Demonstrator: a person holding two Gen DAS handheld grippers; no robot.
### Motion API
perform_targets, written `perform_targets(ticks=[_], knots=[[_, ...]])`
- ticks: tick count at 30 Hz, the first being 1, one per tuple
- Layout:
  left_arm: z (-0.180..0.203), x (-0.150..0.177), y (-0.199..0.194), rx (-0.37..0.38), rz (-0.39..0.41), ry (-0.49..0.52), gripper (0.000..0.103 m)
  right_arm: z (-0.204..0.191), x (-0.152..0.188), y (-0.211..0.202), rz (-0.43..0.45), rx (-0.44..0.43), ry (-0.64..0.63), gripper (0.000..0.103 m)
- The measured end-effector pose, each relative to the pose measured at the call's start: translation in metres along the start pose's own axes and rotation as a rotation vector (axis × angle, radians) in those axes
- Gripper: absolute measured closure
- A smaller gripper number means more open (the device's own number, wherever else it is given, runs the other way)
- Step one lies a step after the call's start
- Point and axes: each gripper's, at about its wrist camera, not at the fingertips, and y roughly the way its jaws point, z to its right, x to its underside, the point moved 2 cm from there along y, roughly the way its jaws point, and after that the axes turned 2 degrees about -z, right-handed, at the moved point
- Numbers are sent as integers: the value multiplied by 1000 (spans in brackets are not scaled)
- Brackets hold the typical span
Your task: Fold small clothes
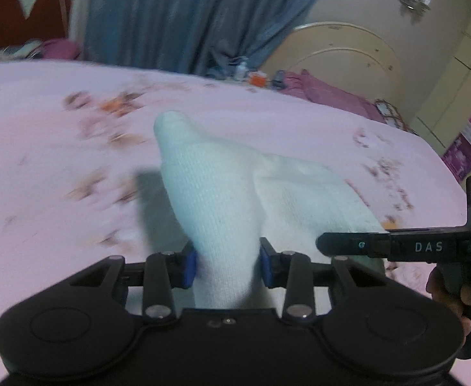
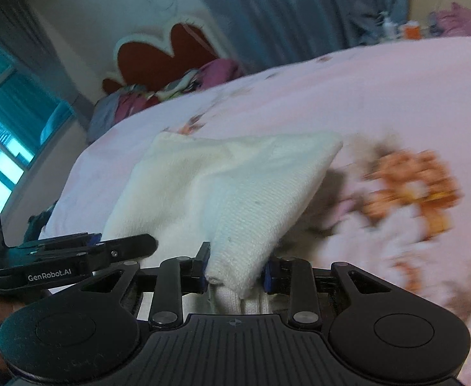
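Nearest in the left wrist view, the left gripper [image 1: 228,265] has its blue-padded fingers [image 1: 189,265] pinching a bunched part of a white knitted garment [image 1: 213,193], which rises between them and runs away over the bed. The right wrist view shows the same close up: the right gripper [image 2: 237,270] is clamped on another bunched edge of the white knitted garment [image 2: 222,189], the cloth squeezed between its two blue pads [image 2: 203,265]. Each tool shows in the other's camera, just beside the cloth: the right gripper's black finger, marked DAS, comes in from the right edge of the left view, and the left gripper [image 2: 129,247] comes in from the left edge of the right view. The garment is lifted at the held edges and spreads out beyond them, its far part lying on the pink flowered bedspread [image 1: 58,160], which is blurred. Further off, at the bed's far end, stands a red and cream headboard [image 2: 168,54] with a heap of pink and mixed cloth [image 2: 184,83] against it. Behind that hang blue-grey curtains [image 1: 171,16], and to the right stands a cream arched cabinet [image 1: 348,51].
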Motion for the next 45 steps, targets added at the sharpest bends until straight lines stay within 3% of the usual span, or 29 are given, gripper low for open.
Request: perform_targets(ticks=[4, 6, 8, 10, 11, 12, 13, 14, 15, 16, 17, 18, 19, 22, 25, 29, 31, 34, 38, 42, 45], knots=[[-45, 14, 10, 20, -62, -65, 61, -18, 8, 46, -49, 11, -28, 74], [-63, 20, 17, 50, -60, -127, 40, -13, 14, 66, -65, 53, -12, 73], [-72, 23, 17, 48, -52, -138, 28, 0, 12, 71, -58, 27, 77, 68], [-73, 22, 11, 41, -49, -119, 26, 11, 13, 63, -46, 16, 128, 60], [-73, 20, 4, 30, -39, -100, 27, 13, 12, 56, -33, 41, 131, 56], [-73, 17, -5, 6, -6, -71, 33, 12, 10, 45, -2, 90, 119, 45], [-73, 15, -13, -23, 35, -42, 39, 9, 8, 33, 49, 139, 101, 42], [-72, 10, -19, -38, 71, -8, 56, 8, 4, 23, 102, 176, 81, 42], [-71, 2, -19, -35, 90, 18, 61, 3, -2, 15, 146, 201, 53, 47], [-69, -5, -16, -26, 97, 37, 62, -3, -9, 15, 164, 196, 16, 75], [-66, -12, -9, -15, 89, 53, 67, -11, -17, 22, 152, 194, -22, 89], [-64, -18, 0, -2, 75, 71, 72, -19, -24, 34, 126, 200, -67, 97], [-60, -22, 10, 14, 55, 83, 74, -26, -28, 46, 110, 211, -117, 97], [-54, -22, 40, 34, -15, 98, 73, -31, -27, 86, 34, 279, -222, 97], [-59, -22, 38, 69, -16, 67, 73, -17, -27, 105, 15, 409, -257, 97], [-55, -1, 3, 96, 31, 103, 81, -32, -20, 82, 67, 398, -260, 97], [-50, 14, -12, 114, 47, 96, 83, -46, -5, 63, 86, 336, -281, 97], [-33, 40, -23, 105, 63, 129, 83, -68, 30, 56, 33, 243, -349, 97], [-19, 70, -22, 93, 59, 118, 83, -60, 64, 71, -46, 364, -434, 97], [-16, 102, -39, 67, 85, 59, 83, -47, 68, 64, -21, 512, -444, 97], [-17, 118, -61, 25, 114, 20, 83, -58, 78, 36, 20, 383, -407, 97]])
